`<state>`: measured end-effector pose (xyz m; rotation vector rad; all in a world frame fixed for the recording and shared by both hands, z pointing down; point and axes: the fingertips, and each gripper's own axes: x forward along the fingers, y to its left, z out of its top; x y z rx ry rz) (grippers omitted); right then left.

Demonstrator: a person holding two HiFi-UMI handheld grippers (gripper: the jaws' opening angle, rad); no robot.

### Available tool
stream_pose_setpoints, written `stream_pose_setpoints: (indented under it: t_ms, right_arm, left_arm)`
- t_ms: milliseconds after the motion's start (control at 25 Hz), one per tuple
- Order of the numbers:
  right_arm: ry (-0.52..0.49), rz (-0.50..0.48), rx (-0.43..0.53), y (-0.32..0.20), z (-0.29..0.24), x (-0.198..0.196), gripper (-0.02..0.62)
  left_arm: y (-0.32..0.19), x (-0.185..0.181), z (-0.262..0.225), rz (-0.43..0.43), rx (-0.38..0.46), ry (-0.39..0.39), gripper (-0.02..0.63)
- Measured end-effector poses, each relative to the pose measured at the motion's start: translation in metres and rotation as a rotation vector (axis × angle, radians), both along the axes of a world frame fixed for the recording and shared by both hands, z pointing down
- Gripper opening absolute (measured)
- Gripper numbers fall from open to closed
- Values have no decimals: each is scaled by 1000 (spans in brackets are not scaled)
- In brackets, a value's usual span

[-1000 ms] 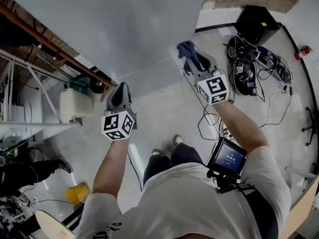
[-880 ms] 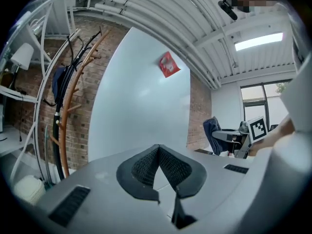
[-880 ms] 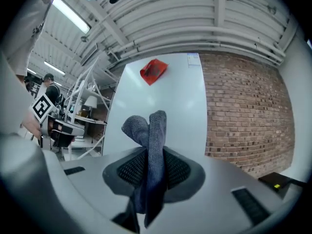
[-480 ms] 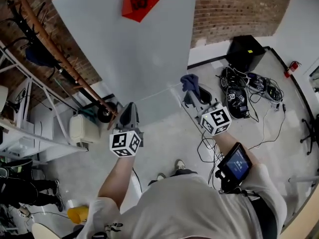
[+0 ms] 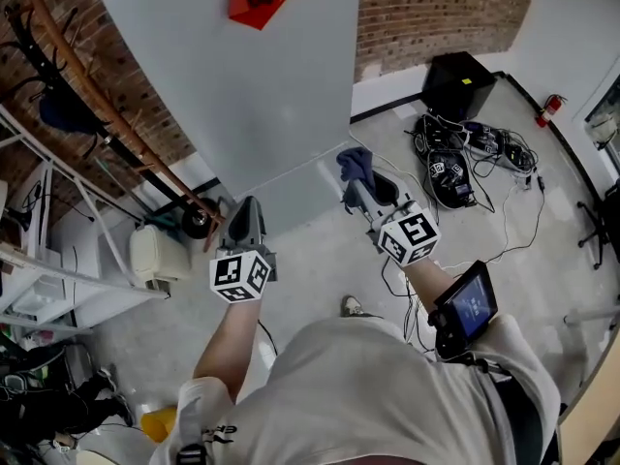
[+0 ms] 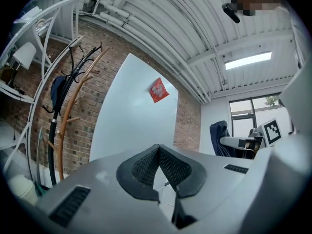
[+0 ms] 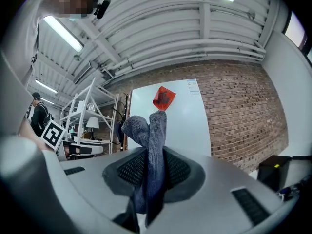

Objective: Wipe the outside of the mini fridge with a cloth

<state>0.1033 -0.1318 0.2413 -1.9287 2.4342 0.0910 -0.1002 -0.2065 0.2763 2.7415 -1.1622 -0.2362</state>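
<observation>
The right gripper, pinching the cloth, should press it flat against the fridge at 12 o'clock; the left gripper sits closed, empty.

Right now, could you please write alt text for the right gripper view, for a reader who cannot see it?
The right gripper is shut on a blue-grey cloth that sticks up between its jaws. Beyond stands a white fridge with a red sticker, against a brick wall.

Brick wall, concrete floor, white shelving.
</observation>
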Motion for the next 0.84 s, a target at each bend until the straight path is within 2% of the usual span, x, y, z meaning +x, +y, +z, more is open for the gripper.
stream_pose_setpoints:
  t_ms: [240,480,840]
  right_arm:
    - [8,30,-9,11,5,-18,87]
    - [18,74,-26,20,9,-26,87]
    - [43,106,-2,59,12,4,86]
  left_arm:
    - [7,-9,7,26,-15,14,3]
    - [9,-1,11,91,-19,22,3]
    - [43,42,18,137,0,32,3]
